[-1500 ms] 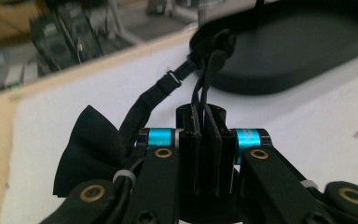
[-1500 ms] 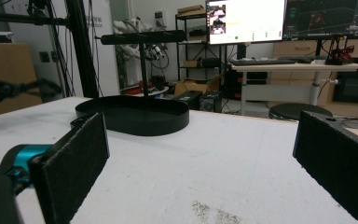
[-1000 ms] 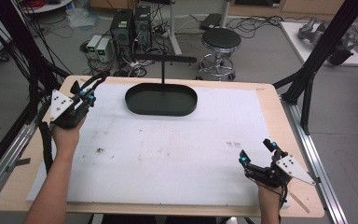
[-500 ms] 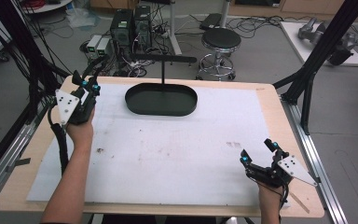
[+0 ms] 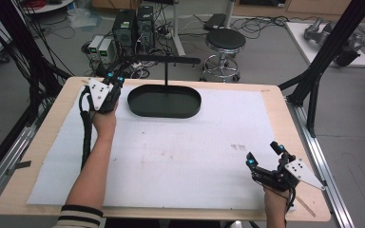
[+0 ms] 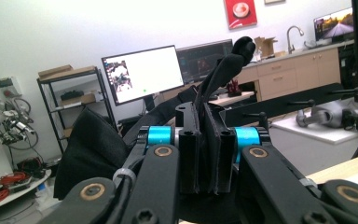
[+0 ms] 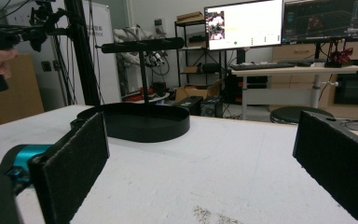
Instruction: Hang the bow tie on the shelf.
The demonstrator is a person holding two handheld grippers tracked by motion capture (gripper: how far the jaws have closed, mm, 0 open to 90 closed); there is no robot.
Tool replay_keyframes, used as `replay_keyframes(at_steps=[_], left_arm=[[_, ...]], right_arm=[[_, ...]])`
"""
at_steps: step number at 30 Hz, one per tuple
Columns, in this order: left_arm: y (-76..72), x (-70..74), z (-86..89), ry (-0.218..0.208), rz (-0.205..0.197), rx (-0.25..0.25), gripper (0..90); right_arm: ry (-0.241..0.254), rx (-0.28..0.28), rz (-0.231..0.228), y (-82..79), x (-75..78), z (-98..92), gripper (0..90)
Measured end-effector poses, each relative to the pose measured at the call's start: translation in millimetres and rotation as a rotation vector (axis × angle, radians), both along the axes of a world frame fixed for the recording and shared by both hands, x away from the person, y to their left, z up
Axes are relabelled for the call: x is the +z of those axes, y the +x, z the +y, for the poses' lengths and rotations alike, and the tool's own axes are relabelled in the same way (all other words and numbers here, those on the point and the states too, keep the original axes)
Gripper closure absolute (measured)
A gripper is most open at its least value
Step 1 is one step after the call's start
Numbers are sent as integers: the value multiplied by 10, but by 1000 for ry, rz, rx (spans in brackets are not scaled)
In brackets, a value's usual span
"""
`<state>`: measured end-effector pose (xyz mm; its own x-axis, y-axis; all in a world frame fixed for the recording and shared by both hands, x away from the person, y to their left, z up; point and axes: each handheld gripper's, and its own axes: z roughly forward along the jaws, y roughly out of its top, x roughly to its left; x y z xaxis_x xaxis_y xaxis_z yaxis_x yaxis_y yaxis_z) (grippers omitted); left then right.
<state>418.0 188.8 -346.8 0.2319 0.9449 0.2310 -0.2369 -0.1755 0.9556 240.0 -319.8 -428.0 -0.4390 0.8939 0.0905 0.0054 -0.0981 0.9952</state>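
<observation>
While the left gripper (image 5: 111,80) hung near the table's (image 5: 43,142) far left corner, just beside the left end of the black oval tray (image 5: 164,101), its jaws were pressed together, and in the left gripper view (image 6: 200,154) a dark, soft-looking item, perhaps cloth, seemed pinched between the pads; what it was could not be told. That placement suggested, as a judgement, that the item was meant for the stand (image 5: 165,61), whose upright post rose from the tray and carried a horizontal bar, a natural place to hang something. The right gripper (image 5: 265,156) sat well apart near the front right corner on the white sheet (image 5: 180,156), jaws spread wide and empty (image 7: 200,154), likely waiting clear of the work. No brand or label on the tray, stand or grippers could be read; the writing on the monitors (image 7: 242,23) behind was too small to make out.
</observation>
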Motion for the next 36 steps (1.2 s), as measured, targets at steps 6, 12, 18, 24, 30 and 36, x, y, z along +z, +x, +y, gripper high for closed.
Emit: replay_keyframes(at_steps=[6,12,18,24,30,36], left_arm=[[187,-53,-136,28,37,19,844],[273,-166,-248,74,81,20,844],[320,-238,-267,89,110,32,843],[327,-243,-234,76,118,30,843],[294,-147,-225,65,86,11,844],[329,-90,-187,41,95,24,844]], right_arm=[[1,-2,-3,1,-7,-15,26],[7,-3,3,-12,-17,-29,26],[12,-5,0,-27,-18,-51,26],[10,-3,-3,-36,-17,-47,26],[4,-2,-2,-19,-25,-35,26],[4,1,6,-19,-27,-12,26]])
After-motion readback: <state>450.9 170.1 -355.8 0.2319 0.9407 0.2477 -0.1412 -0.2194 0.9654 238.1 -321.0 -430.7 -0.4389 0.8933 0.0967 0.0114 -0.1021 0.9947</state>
